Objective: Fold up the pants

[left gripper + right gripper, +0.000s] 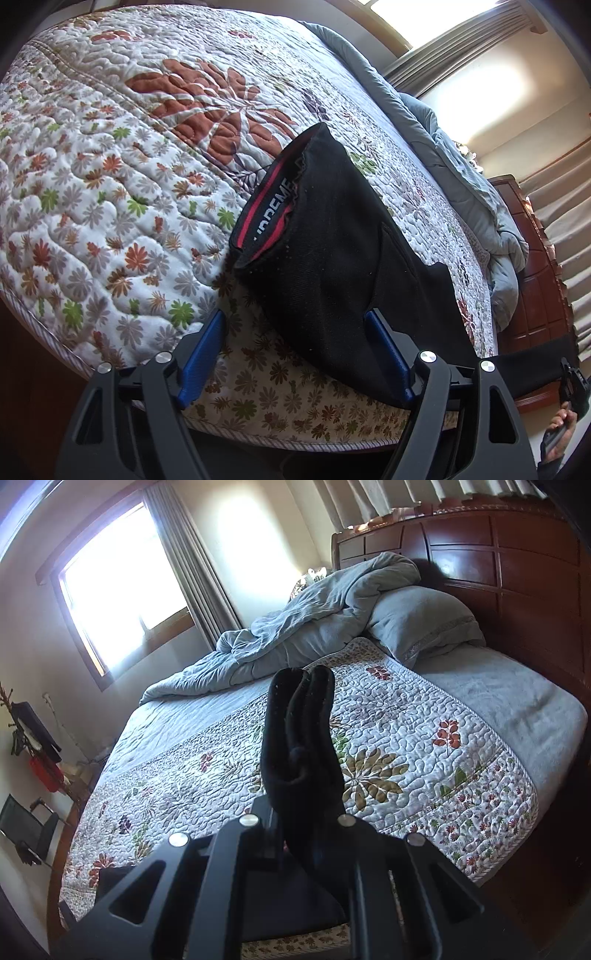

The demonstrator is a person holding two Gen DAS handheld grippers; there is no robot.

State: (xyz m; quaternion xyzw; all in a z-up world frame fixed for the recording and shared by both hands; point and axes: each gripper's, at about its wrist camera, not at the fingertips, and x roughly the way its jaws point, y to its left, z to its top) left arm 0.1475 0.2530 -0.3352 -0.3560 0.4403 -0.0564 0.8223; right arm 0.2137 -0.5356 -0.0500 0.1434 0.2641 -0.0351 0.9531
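Pants [332, 266] lie on the quilt [110, 192], waistband away from its near edge. Left gripper [295, 354] stands wide, empty. Right gripper [295, 812] clamps bunched cuffs (thick wad); risk: fabric slipping out, dragging the fold crooked.

Your pants [332, 266] are matt black knit cloth, with a smoother red-striped elastic band [266, 206] inside the waist. Under the pants the quilt [110, 184] is stitched, puffy cotton. Beyond the quilt, the headboard [498, 572] is glossy red-brown wood. Your left claw [295, 354] has ribbed blue plastic pads [201, 354].
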